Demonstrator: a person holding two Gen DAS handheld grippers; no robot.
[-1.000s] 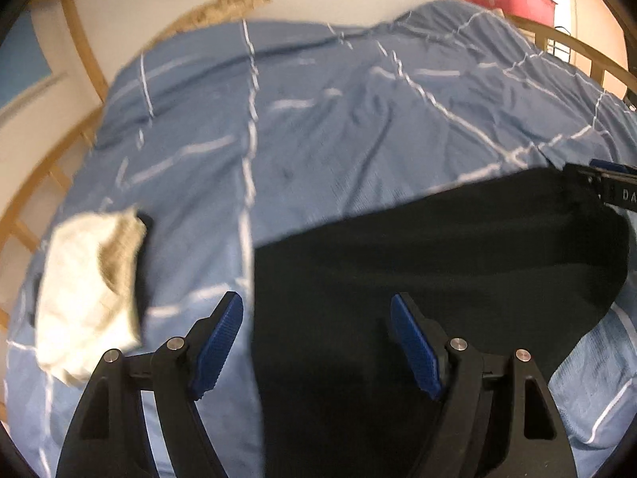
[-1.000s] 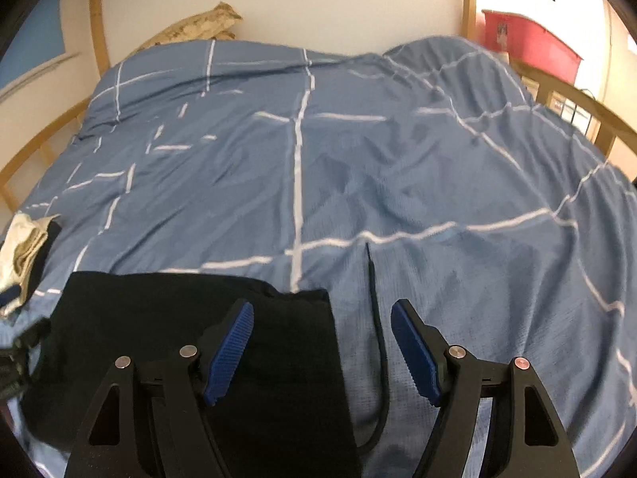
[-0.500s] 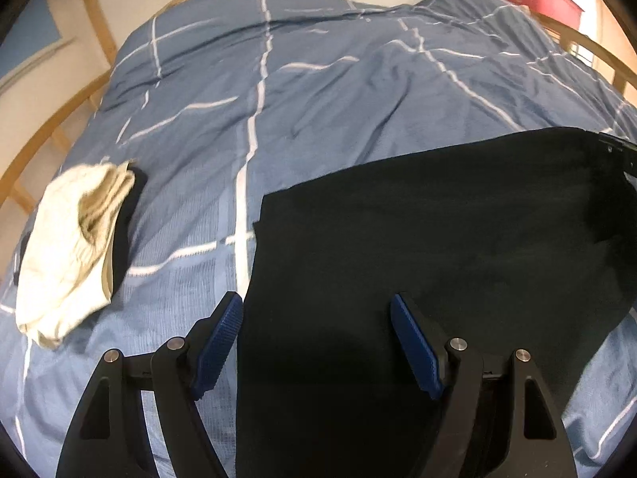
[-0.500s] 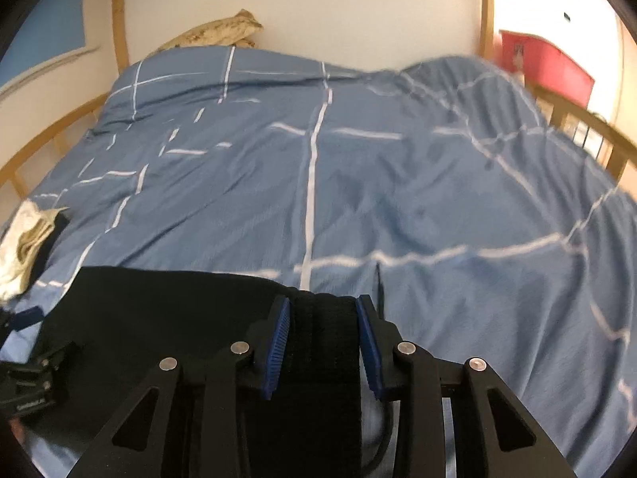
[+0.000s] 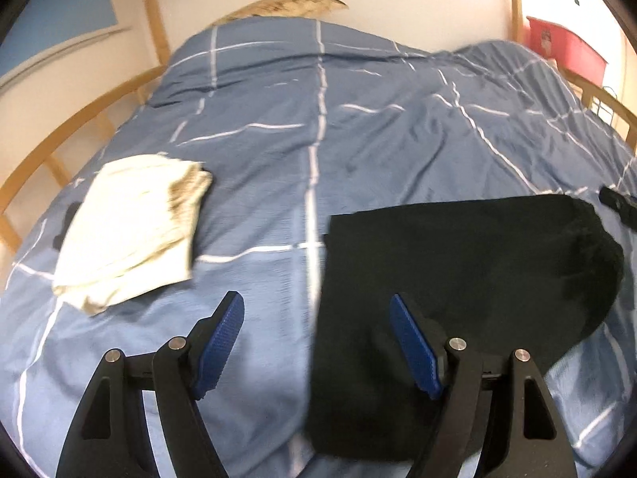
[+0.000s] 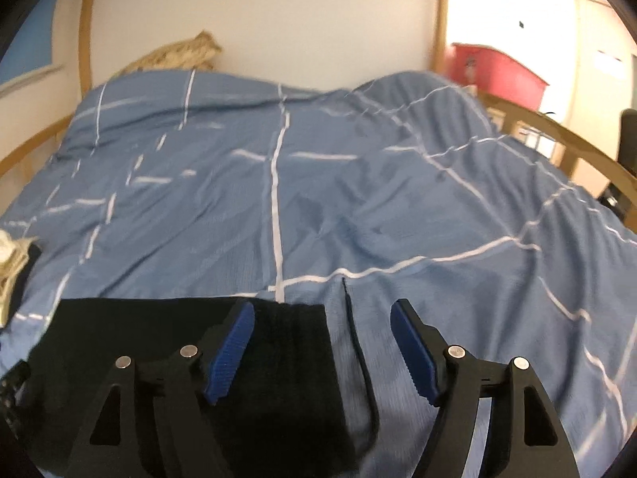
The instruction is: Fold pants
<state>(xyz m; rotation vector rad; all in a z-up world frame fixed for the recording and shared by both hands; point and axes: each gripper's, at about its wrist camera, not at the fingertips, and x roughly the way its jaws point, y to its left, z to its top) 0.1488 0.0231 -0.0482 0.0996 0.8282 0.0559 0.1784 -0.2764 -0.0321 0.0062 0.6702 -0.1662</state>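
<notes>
Black pants [image 5: 458, 259] lie folded flat on the blue checked duvet [image 5: 318, 139]. My left gripper [image 5: 315, 298] hovers open over their left edge, with nothing pressed between its blue pads. In the right wrist view the pants [image 6: 139, 330] fill the lower left. My right gripper [image 6: 322, 304] is above their right edge and its jaws are opening. The cloth's edge and a black drawstring [image 6: 358, 342] lie on the duvet under the gap, free of the pads. The right gripper's tip [image 5: 619, 205] shows at the pants' far right corner.
A folded cream garment [image 5: 131, 231] lies on the duvet left of the pants, over something dark. A curved wooden bed rail [image 5: 59, 139] runs round the mattress. A tan pillow [image 6: 179, 55] sits at the head, and a red box [image 6: 497, 71] stands beyond the right rail.
The right gripper was pinched on the pants' right edge half a second ago and now stands wide again, slightly raised. The left gripper has drawn leftward, bringing the cream garment further into view.
</notes>
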